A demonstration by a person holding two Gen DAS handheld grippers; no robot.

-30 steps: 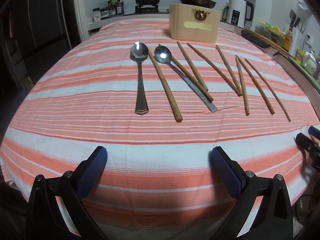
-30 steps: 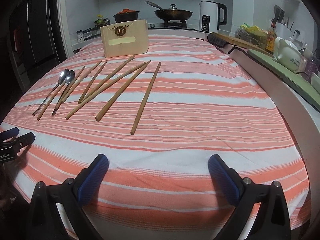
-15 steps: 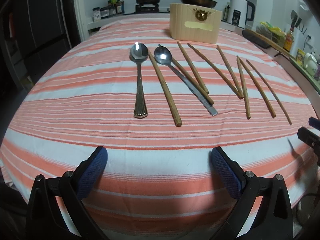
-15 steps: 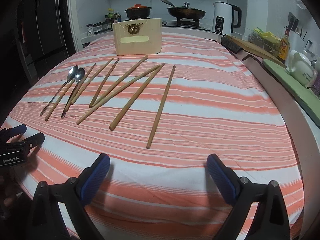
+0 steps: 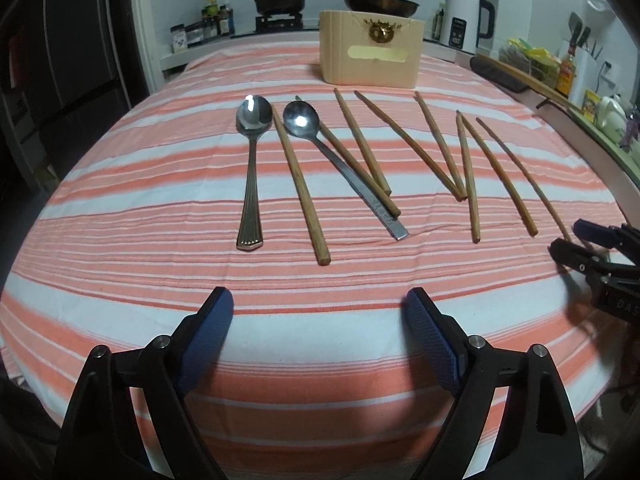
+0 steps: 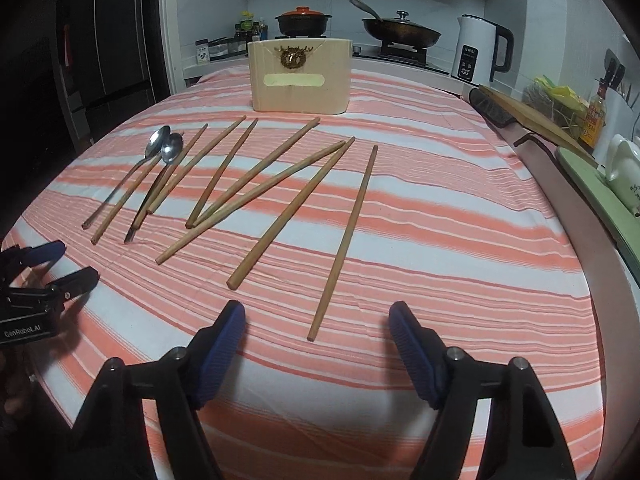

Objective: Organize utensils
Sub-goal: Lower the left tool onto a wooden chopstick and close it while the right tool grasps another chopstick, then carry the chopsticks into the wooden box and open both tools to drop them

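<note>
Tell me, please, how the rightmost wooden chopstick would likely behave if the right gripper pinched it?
The rightmost wooden chopstick looks thin, stiff and probably light. Lying flat on the striped cloth, it offers little height, so the open right gripper may snag fabric. Pinched near its end, it might pivot.

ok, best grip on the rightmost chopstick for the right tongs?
Probably the near end of the rightmost chopstick, taken from above. It lies flat on the tablecloth, apart from the others, its near tip pointing between the open right tongs, so fingers can straddle it crosswise.
</note>
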